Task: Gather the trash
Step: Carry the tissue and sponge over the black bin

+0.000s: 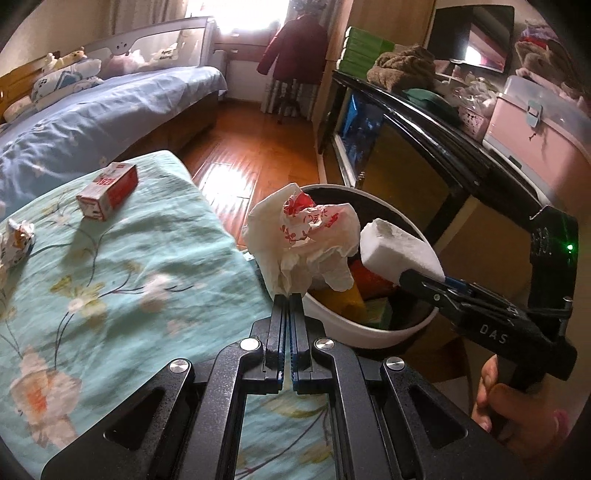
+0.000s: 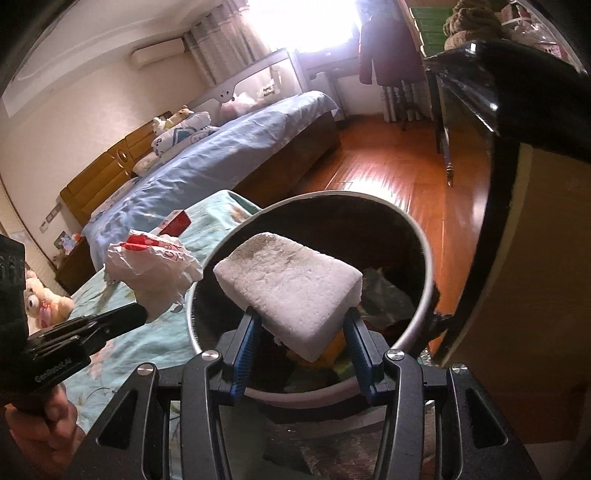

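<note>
Left gripper [image 1: 290, 295]: fingers clenched on crumpled wrapper [image 1: 306, 236], hanging at bin [image 1: 369, 332] rim. Right gripper [image 2: 301, 321]: fingers grasping foam block [image 2: 288, 288] over bin opening; advisably centre both above it before letting go. Beyond, on the flowered cover [image 1: 147, 258]: red carton [image 1: 109, 192], uncollected.

Bin [image 1: 347, 325] stands right of the bedspread [image 1: 129, 280]; box [image 1: 109, 192] lies on it.

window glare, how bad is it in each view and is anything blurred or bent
Left wrist view: the window is blown out white, with glare on the floor; the floral cover is smeared. Right wrist view: same washed-out window; the foam block is sharp; fisheye bends the bed.
</note>
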A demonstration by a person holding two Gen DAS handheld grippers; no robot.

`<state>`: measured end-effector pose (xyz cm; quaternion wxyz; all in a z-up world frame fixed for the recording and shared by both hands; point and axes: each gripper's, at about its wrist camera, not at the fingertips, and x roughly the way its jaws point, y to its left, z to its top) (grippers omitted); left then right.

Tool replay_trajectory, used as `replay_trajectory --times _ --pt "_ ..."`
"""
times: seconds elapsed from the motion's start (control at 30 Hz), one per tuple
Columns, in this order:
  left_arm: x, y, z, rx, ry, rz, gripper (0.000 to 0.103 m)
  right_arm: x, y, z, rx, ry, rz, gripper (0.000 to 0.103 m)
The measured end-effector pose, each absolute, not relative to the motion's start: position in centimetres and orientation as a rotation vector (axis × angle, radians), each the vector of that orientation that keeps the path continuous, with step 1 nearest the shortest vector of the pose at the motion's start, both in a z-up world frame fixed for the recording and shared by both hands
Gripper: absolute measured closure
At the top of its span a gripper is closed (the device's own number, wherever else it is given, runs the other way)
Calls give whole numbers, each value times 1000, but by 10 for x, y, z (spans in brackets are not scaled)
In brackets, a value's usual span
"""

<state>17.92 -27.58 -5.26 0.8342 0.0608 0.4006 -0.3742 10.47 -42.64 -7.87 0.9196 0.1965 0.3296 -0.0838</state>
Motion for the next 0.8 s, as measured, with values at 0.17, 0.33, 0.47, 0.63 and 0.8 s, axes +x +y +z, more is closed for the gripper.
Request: replay_trajectory --times 0.17,0.33,0.47,0.63,0.8 --pt "179 -289 -51 140 849 -809 102 101 -434 -79 405 675 -188 56" --pt "179 -299 -49 147 845 -822 102 100 -439 -78 401 671 -200 55" --pt "179 -304 -49 147 851 -831 102 99 -443 -78 400 669 -208 55" --pt "177 -308 -51 158 856 -838 102 97 -446 -79 397 672 -210 54" --pt "176 -312 -52 159 863 -843 102 98 -446 -79 397 672 -212 54"
